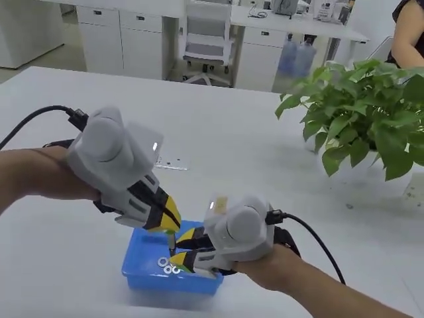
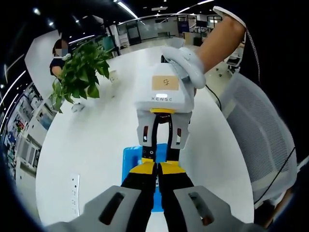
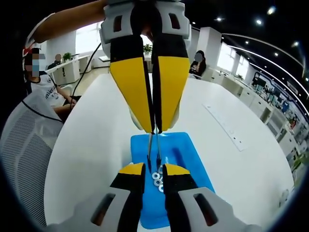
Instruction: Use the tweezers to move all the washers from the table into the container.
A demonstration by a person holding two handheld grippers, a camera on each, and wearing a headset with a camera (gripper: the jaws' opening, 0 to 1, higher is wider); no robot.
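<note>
A blue container (image 1: 151, 277) sits near the table's front edge with several metal washers (image 1: 169, 266) lying in it. My left gripper (image 1: 171, 226) points down over it, shut on the upper end of thin metal tweezers (image 3: 150, 147). The tweezers' two legs reach down into the container (image 3: 188, 162), with their tips apart just above the washers (image 3: 157, 177). My right gripper (image 3: 154, 169) faces the left gripper (image 3: 155, 129); its jaws flank the tweezers' lower legs with a narrow gap, open. In the left gripper view the right gripper (image 2: 161, 155) meets my left gripper (image 2: 158, 168) over the container (image 2: 129, 162).
A potted green plant (image 1: 361, 109) stands at the right of the white table. A flush power socket strip (image 1: 167, 163) lies behind the grippers. Cables trail from both grippers. A chair (image 1: 207, 40), cabinets and a person (image 1: 407, 33) are beyond the table.
</note>
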